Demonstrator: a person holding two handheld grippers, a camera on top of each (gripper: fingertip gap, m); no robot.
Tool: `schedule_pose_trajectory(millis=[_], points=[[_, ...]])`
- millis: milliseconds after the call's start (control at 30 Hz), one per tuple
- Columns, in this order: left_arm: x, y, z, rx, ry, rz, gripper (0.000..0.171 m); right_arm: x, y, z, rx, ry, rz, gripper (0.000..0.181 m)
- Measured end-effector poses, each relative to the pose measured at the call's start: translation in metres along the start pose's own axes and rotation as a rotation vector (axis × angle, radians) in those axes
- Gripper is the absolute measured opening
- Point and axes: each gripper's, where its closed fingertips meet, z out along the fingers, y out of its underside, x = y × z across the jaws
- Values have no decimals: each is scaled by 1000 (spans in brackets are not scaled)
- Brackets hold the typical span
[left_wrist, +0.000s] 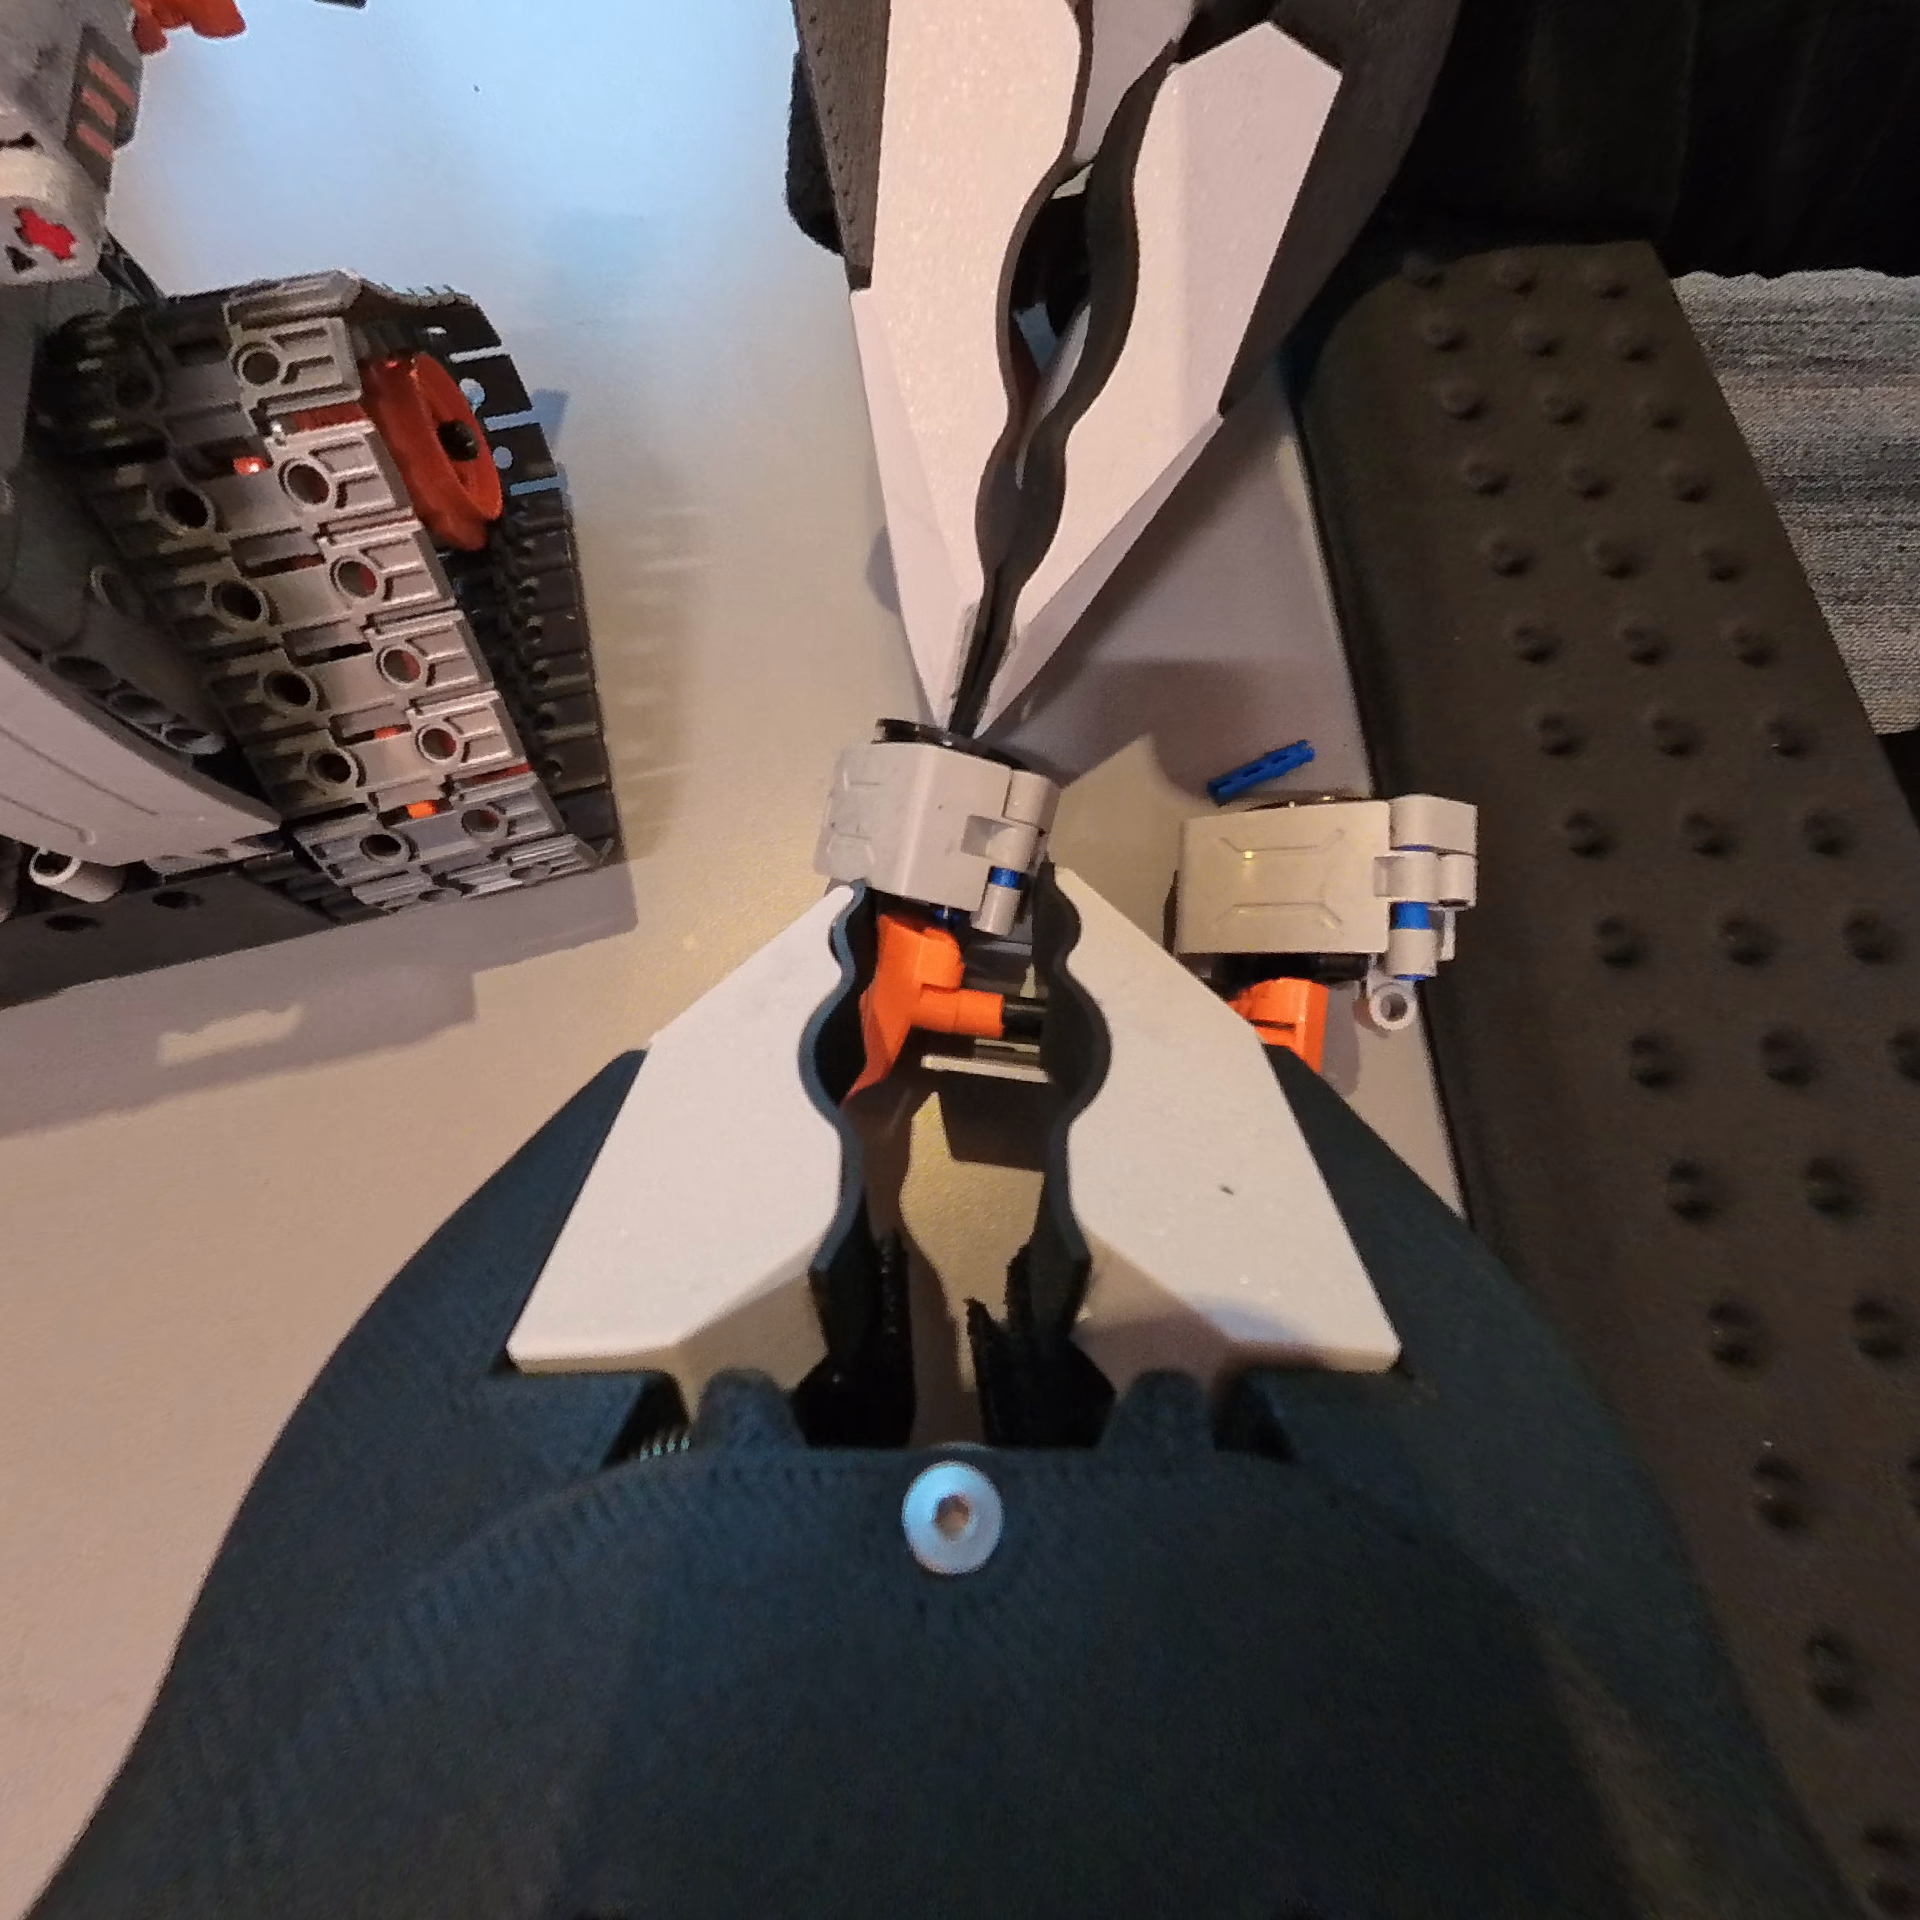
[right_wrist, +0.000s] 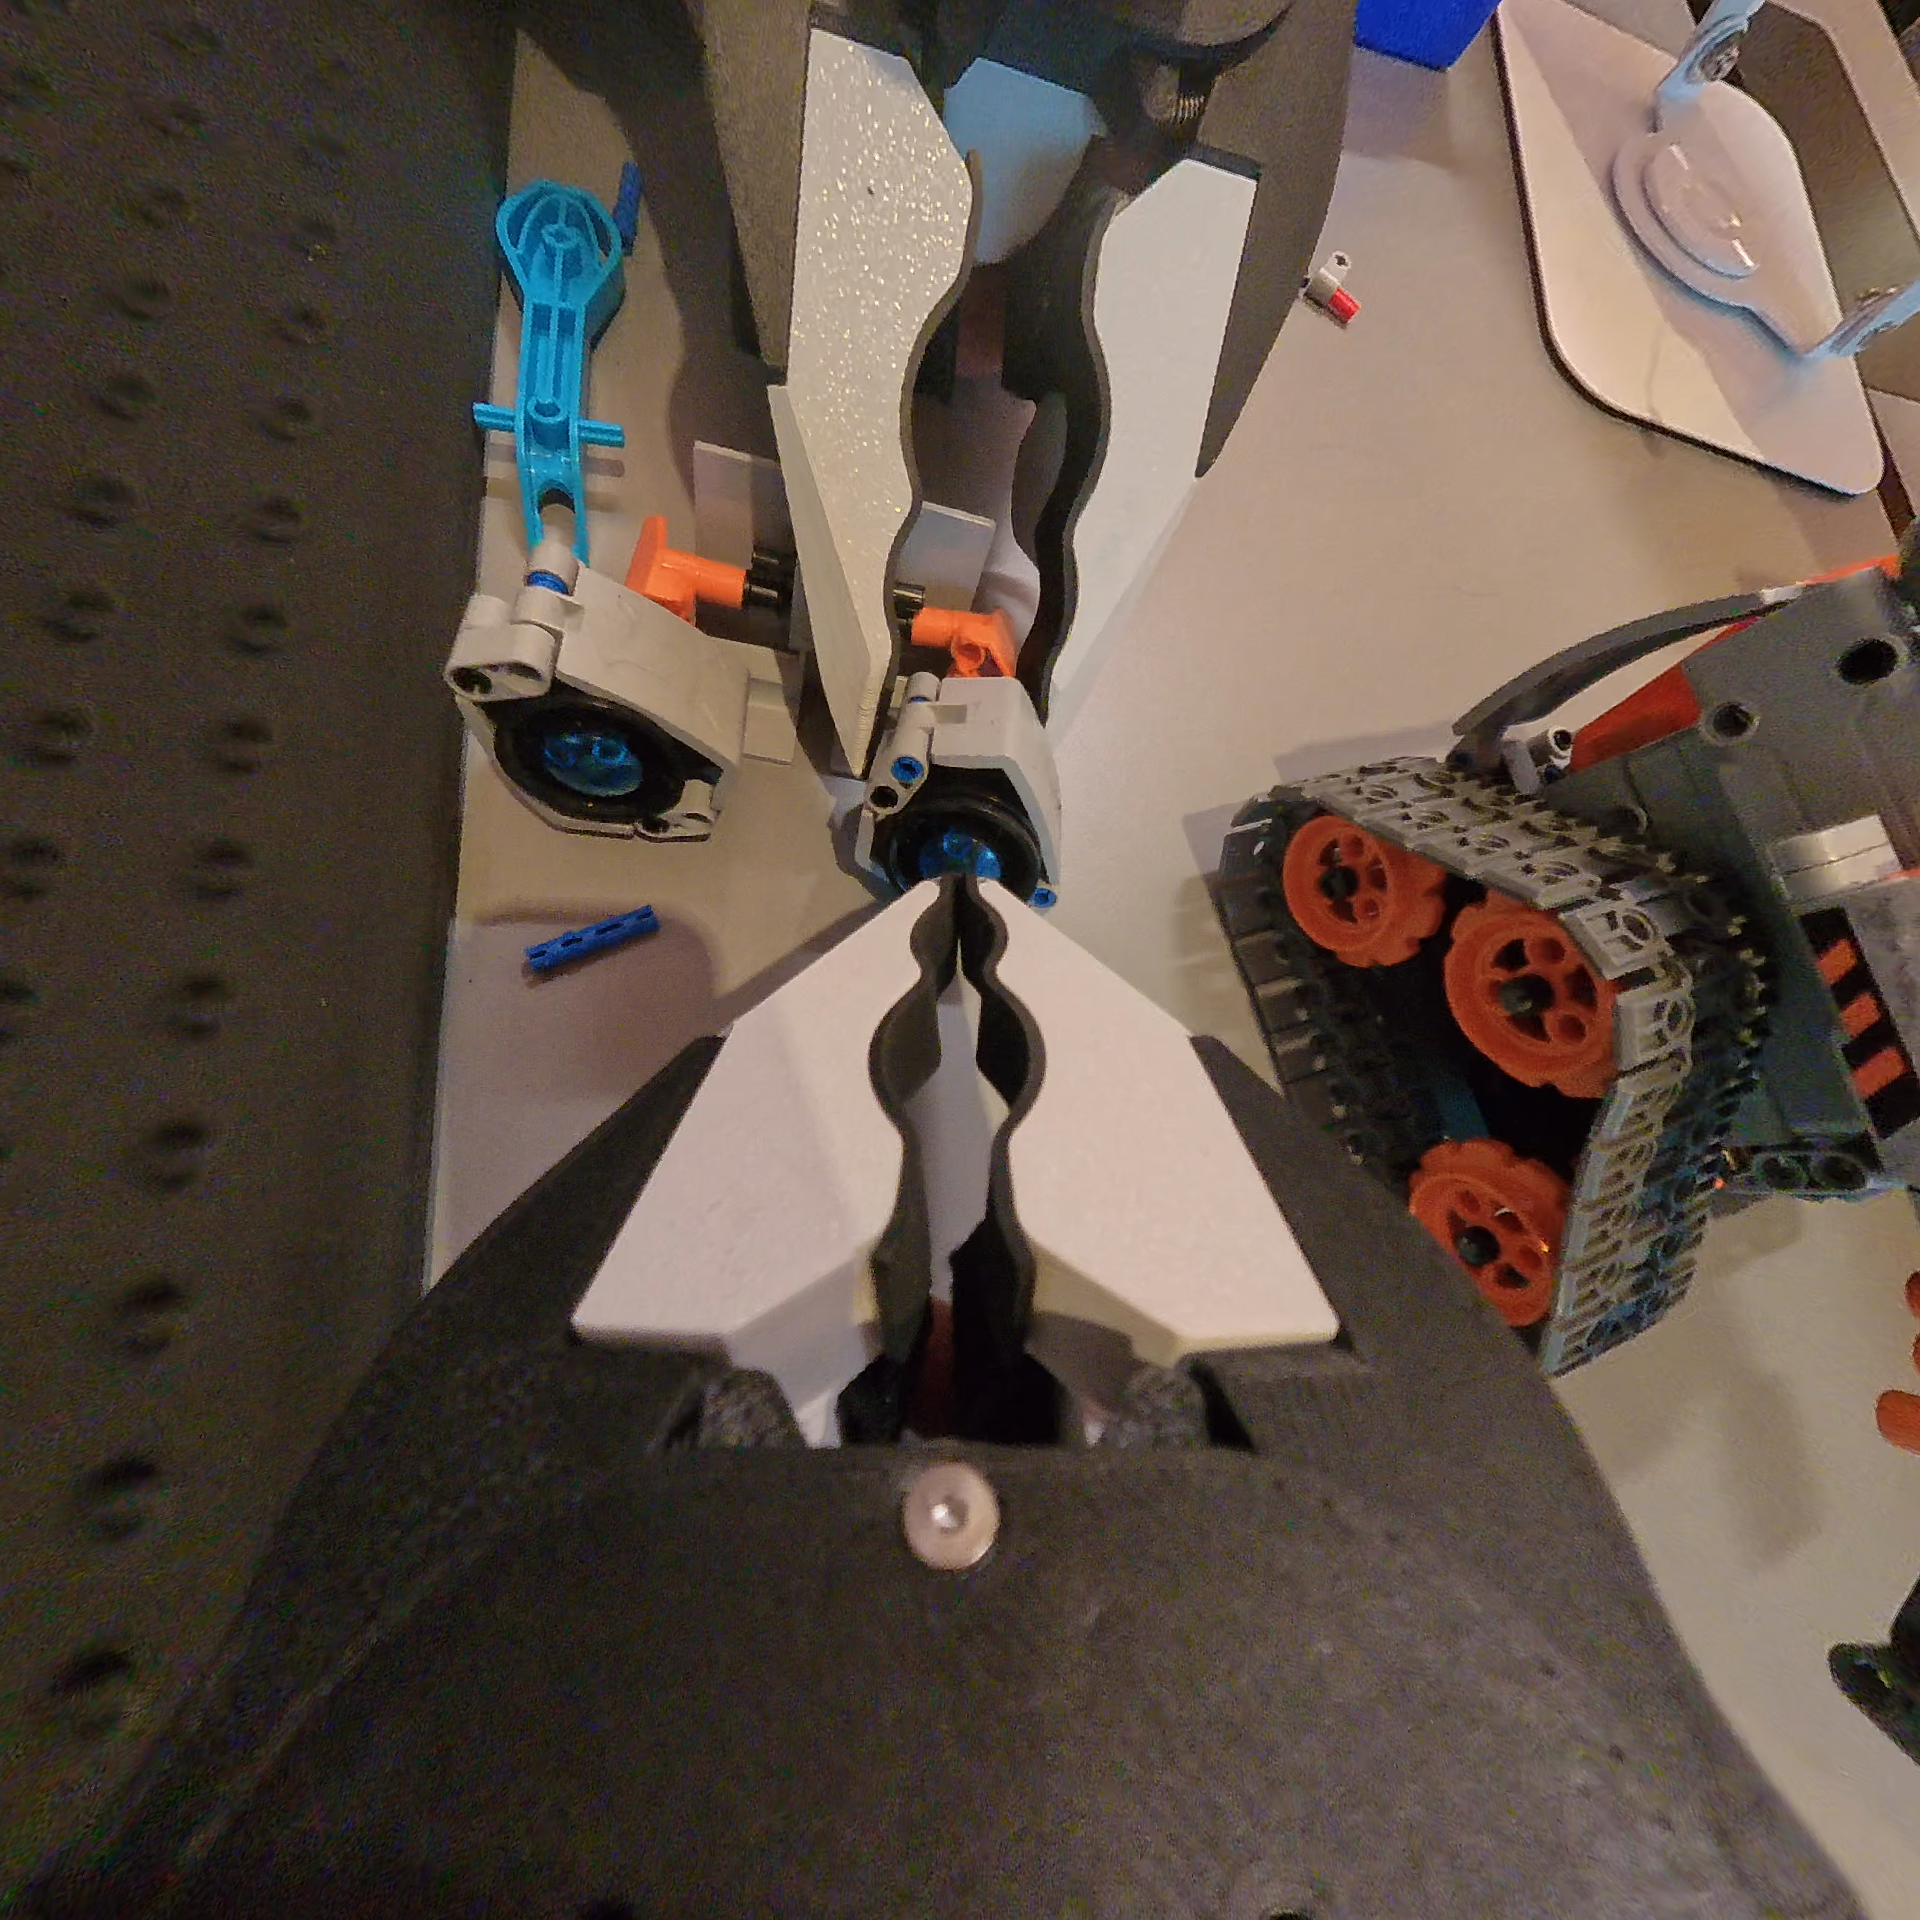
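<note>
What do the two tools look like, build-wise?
Both match: the left tool and the right tool each have a black, textured printed body, one silver screw in the middle, and two white wedge-shaped fingers lined with wavy black rubber pads. No cables, markings or sleeves are visible.

Matt grey plastic housing (left_wrist: 920, 821), dimpled black foam mat (left_wrist: 1662, 935), smooth tabletop (left_wrist: 312, 1195)

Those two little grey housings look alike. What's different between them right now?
The middle housing is pinched from both ends: the right gripper is shut on its blue hub, and the left gripper grips its orange end. The side housing lies free by the black mat, and a turquoise piece extends from it. Both are grey with a blue hub and orange connectors.
</note>
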Motion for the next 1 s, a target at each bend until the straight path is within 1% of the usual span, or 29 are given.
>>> schedule_pose_trajectory(millis=[167, 267, 300, 333, 400, 467, 567, 633, 733, 767, 833, 867, 933, 1000], points=[[-3, 0, -5, -17, 10, 3, 29, 2, -4, -4, 33, -6, 26, 0], [-6, -6, -17, -6, -10, 15, 32, 8, -4, -12, 65, -6, 74, 0], [-6, -6, -20, -10, -11, 5, 35, 12, -4, -16, 74, 7, 96, 12], [-5, -4, -22, -26, -13, -1, 39, 14, -4, -19, 81, 14, 104, 13], [-2, -1, -22, -44, -16, 7, 39, 13, -8, -22, 105, 10, 113, 12], [-2, 2, -21, -71, -23, 9, 38, 13, -7, -19, 77, 22, 110, 15], [-2, -2, -30, -82, -51, -9, 41, 9, -6, -9, 31, 20, 111, 30], [-6, -3, -42, -83, -100, -54, 51, 7, -10, -2, 13, 25, 102, 45], [-1, 0, -56, -95, -144, -121, 55, 6, -11, 9, -28, 37, 99, 56], [6, 4, -59, -108, -134, -136, 56, 6, -11, 12, -43, 33, 105, 54], [17, 11, -62, -125, -131, -180, 53, 4, -10, 16, -57, 19, 101, 41], [26, 15, -62, -129, -100, -203, 50, 4, -12, 17, -55, 21, 99, 38], [29, 19, -61, -110, -109, -244, 48, 4, -13, 17, -61, 23, 106, 38], [33, 19, -58, -75, -86, -280, 40, 5, -15, 19, -72, 40, 111, 38]])
